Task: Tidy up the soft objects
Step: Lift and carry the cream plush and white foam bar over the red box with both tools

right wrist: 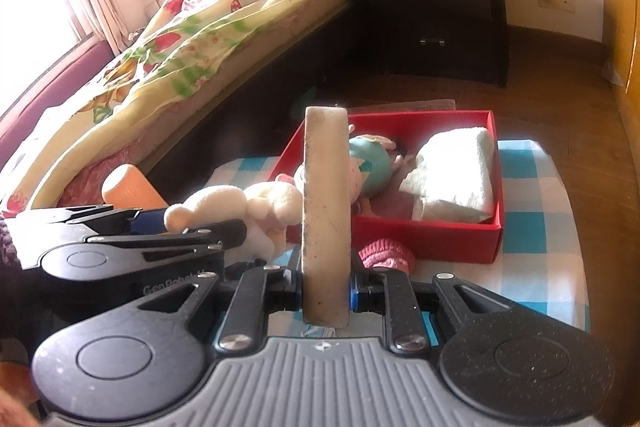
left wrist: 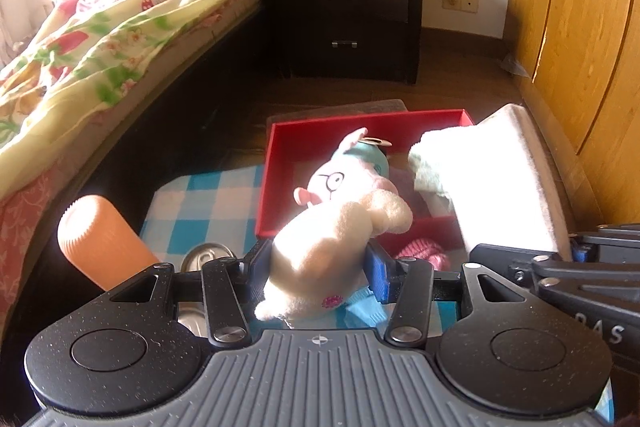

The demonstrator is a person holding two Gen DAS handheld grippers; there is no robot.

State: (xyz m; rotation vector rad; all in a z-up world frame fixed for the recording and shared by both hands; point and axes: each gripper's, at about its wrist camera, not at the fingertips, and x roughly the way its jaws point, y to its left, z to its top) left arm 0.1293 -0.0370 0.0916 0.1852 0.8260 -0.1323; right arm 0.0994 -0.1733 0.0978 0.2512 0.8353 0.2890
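Left wrist: cream plush toy (left wrist: 332,239), clamped.

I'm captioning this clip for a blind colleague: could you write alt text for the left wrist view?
The left tool grips a cream plush animal with drawn-on glasses in front of an open red cardboard box that holds a folded white towel. The box sits on a blue-and-white checked cloth, with a bed behind on the left.
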